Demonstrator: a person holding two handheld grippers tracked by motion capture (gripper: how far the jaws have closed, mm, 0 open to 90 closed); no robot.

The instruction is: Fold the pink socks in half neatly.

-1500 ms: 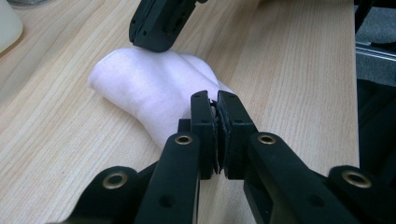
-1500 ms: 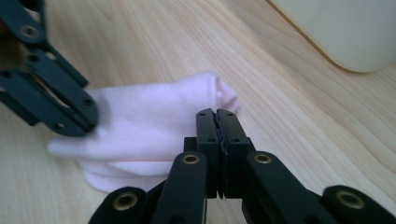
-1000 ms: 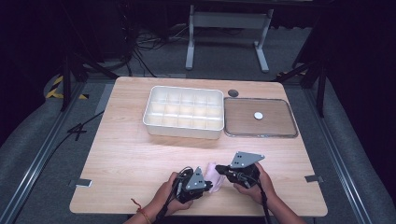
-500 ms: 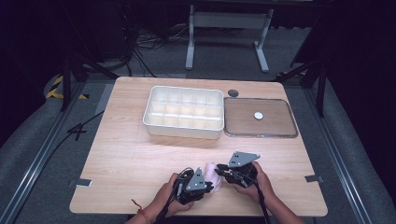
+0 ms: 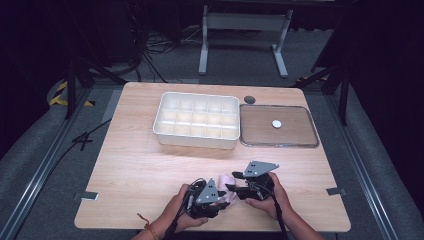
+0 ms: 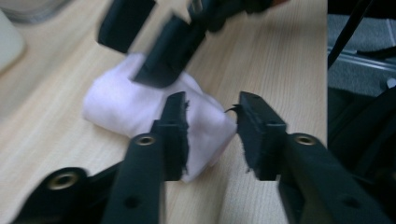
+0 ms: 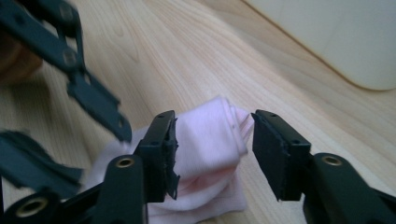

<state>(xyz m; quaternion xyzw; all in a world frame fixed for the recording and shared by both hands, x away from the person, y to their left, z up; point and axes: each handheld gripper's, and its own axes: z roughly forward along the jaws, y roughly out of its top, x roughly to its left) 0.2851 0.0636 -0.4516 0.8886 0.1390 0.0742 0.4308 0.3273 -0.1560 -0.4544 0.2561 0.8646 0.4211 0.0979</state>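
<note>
Pale cloth mostly hidden between both grippers in high view. Other gripper ahead of left gripper's jaws blurred, cut by top edge. White tray beyond right gripper cut off at top-right.

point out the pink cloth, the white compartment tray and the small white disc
pink cloth (image 7: 210, 135): right gripper view, its folded upper layer.
white compartment tray (image 5: 196, 141): high view, its near outer wall.
small white disc (image 5: 276, 123): high view, its top face.

Left gripper and right gripper flank a pale pink cloth near the table's front edge. Behind lie a white compartment tray and a flat tray.
</note>
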